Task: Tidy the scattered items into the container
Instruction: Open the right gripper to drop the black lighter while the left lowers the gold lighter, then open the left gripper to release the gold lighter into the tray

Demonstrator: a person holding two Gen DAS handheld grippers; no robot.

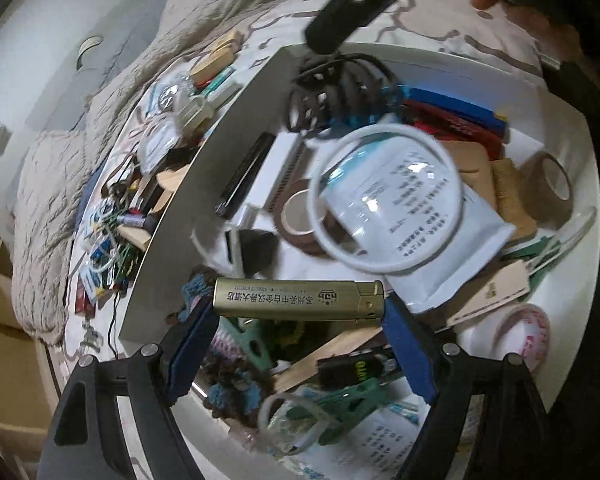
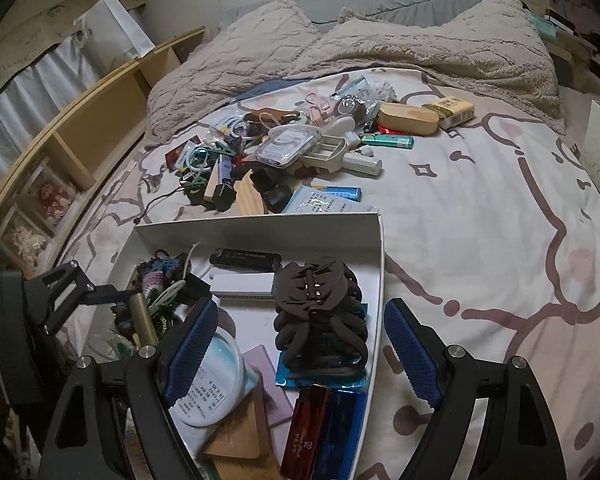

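While our left gripper point(image 1: 298, 320) hovers over the white container point(image 1: 204, 152) on the bed, its blue pads clamp a gold lighter point(image 1: 298, 298) endwise. Our right gripper point(image 2: 296, 352) stands with jaws wide apart and empty above the box's near corner, beside a dark hair claw point(image 2: 318, 304). Scattered items point(image 2: 284, 148) lie heaped on the sheet point(image 2: 480, 220) beyond.

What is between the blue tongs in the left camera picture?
A gold metal lighter, lying crosswise between the left tongs, above the white box. The left wrist view shows it.
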